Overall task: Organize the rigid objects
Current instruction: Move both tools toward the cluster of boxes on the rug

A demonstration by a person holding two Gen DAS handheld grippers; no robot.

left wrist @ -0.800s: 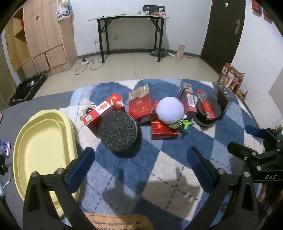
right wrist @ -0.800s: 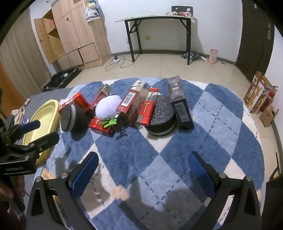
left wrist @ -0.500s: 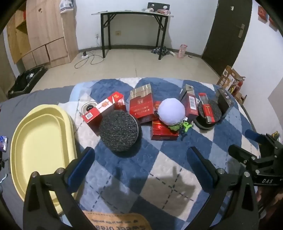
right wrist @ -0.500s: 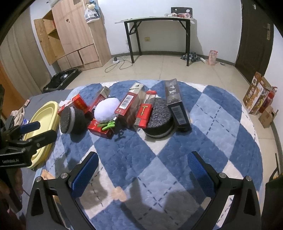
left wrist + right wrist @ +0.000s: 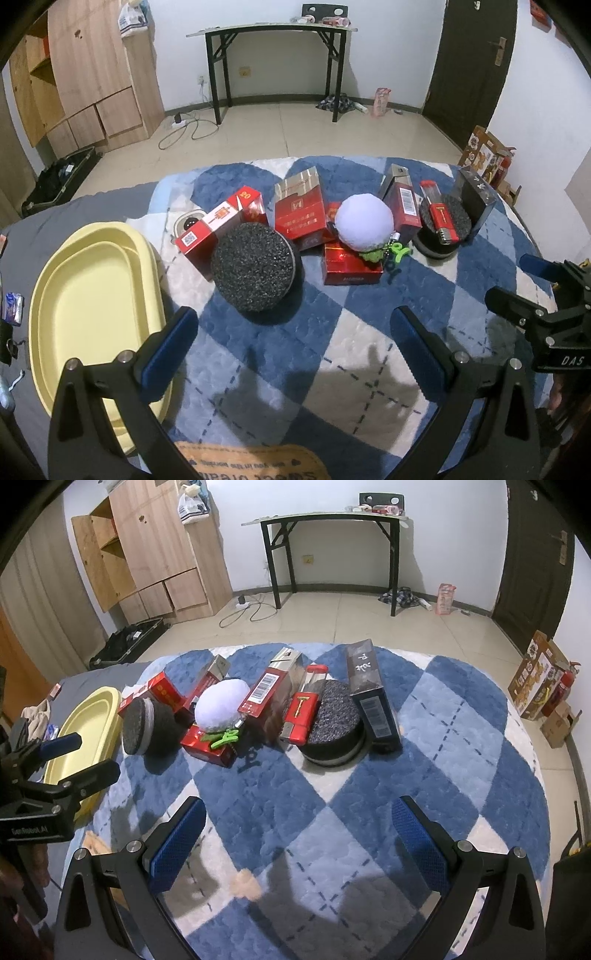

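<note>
Nearest us, left gripper [image 5: 291,332] and right gripper [image 5: 299,823] hang spread wide, nothing held. Beyond, the yellow tray [image 5: 48,295] sits bare; farther still, the boxes and pads [image 5: 332,229] lie clustered on the rug [image 5: 362,332]. We judge sorting unstarted.

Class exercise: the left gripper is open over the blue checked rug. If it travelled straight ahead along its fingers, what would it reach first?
Probably the tilted black round sponge pad: it lies nearest ahead of the open left gripper, slightly left of centre, with bare rug before it. Depth is uncertain in this fisheye view.
</note>
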